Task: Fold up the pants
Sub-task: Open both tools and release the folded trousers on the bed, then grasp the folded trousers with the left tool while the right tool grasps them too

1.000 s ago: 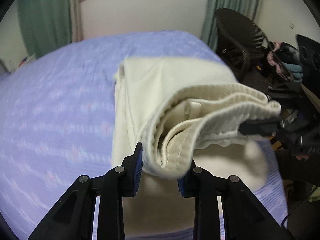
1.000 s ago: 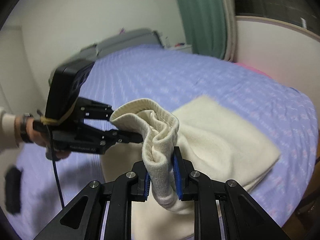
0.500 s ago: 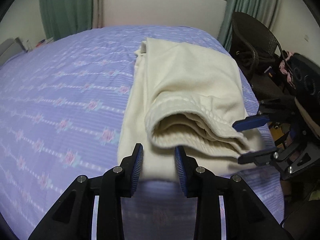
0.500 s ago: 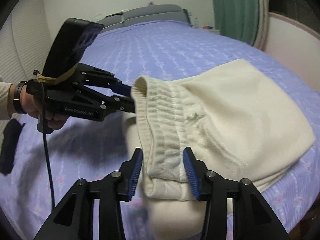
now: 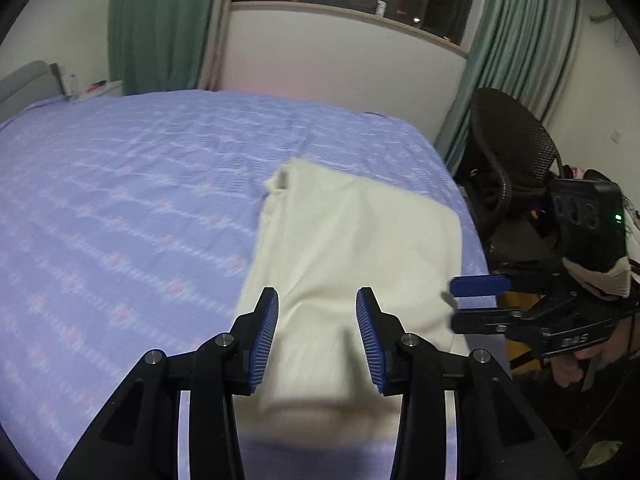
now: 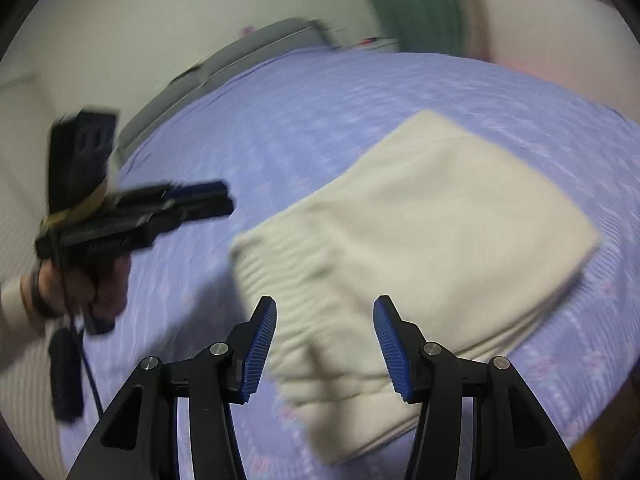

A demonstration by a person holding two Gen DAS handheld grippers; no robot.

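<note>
Cream pants [image 5: 352,256] lie folded in a flat stack on the purple bed [image 5: 120,208], near its right edge. They also show in the right wrist view [image 6: 420,240], with the ribbed waistband on top at the near end. My left gripper [image 5: 317,336] is open and empty, raised above the near end of the pants. My right gripper [image 6: 325,344] is open and empty above the waistband. The right gripper also shows at the right of the left wrist view [image 5: 476,300], and the left gripper shows at the left of the right wrist view [image 6: 216,200].
A black mesh chair [image 5: 512,152] with clothes on it stands close to the bed's right side. Green curtains [image 5: 160,28] and a window wall are at the back. A grey headboard [image 6: 240,52] is at the bed's far end.
Both grippers let go of the waistband, which now lies flat on the folded stack. Both have opened wider and drawn back and up from the pants.
</note>
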